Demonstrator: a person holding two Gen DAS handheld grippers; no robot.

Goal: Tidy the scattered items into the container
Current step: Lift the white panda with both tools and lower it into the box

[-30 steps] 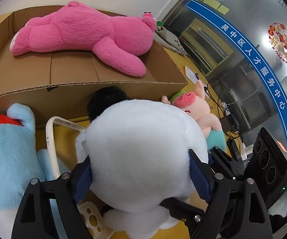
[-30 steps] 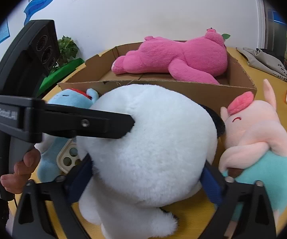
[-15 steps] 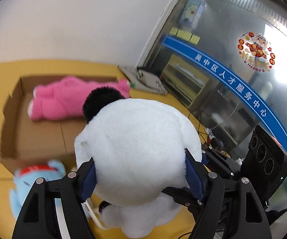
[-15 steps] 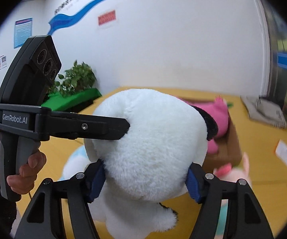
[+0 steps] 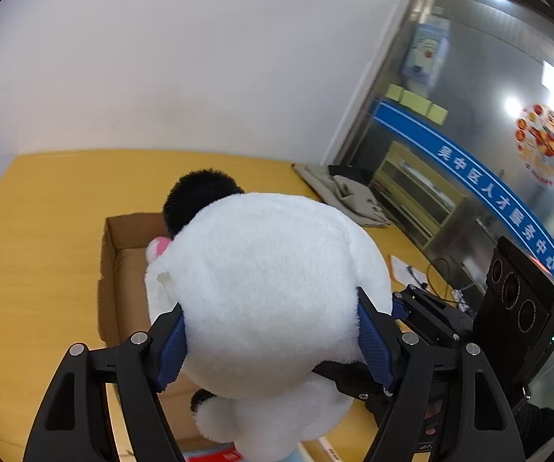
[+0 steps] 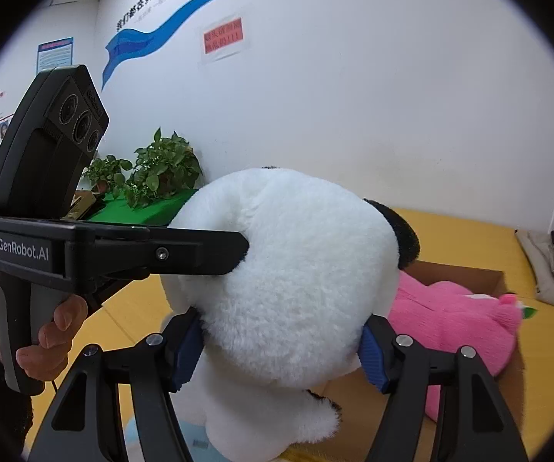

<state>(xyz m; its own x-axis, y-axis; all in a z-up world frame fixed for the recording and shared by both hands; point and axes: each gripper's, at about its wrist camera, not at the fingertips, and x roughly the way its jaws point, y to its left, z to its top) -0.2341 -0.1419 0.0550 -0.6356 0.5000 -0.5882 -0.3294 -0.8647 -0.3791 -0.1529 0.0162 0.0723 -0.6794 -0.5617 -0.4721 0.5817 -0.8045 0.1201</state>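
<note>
Right now I have both my left gripper and right gripper clamped on the white plush panda, holding it in the air above the cardboard box where the pink plush lies.

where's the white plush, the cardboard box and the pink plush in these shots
white plush toy (image 5: 273, 292): left wrist view, middle of its round white head.
cardboard box (image 5: 109, 269): left wrist view, its left wall.
pink plush toy (image 6: 454, 319): right wrist view, its body lying in the box.
</note>
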